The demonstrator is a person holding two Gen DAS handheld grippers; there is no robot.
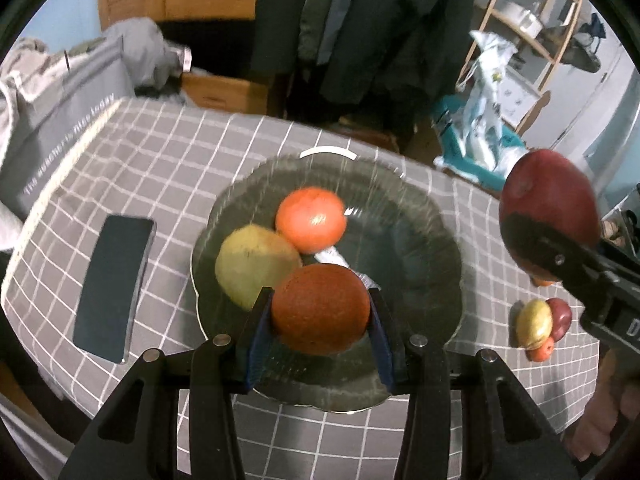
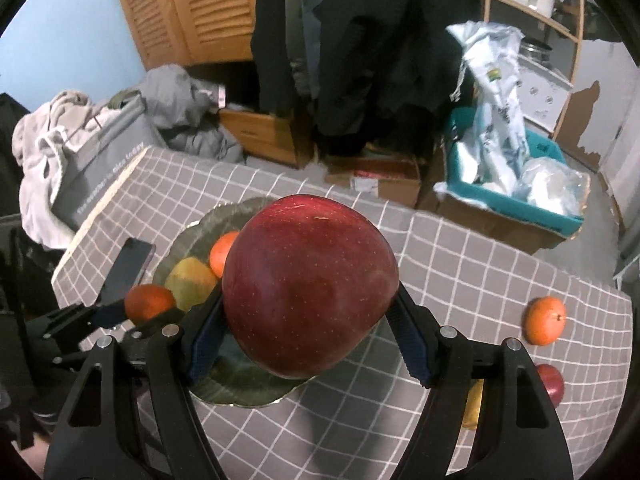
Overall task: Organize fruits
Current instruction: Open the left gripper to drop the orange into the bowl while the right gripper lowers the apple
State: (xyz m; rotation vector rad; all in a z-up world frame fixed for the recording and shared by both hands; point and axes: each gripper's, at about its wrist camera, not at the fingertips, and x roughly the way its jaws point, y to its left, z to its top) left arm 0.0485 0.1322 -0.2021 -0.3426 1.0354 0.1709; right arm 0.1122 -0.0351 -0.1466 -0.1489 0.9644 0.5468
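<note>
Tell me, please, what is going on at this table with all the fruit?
A person is sorting fruit into a glass plate with a gripper in each hand. The left gripper holds an orange over the plate, where another orange and a yellow-green fruit already lie. The right gripper holds a big red apple beside the plate. A few fruits wait on the checked tablecloth.

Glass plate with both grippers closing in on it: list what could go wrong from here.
1. The left gripper holds an orange above the glass plate, close to the pear and tangerine already there; setting it down could knock them rolling.
2. The right gripper carries a big red apple toward the same plate, so the grippers may collide.
3. The phone lies beside the plate and could be bumped.
</note>
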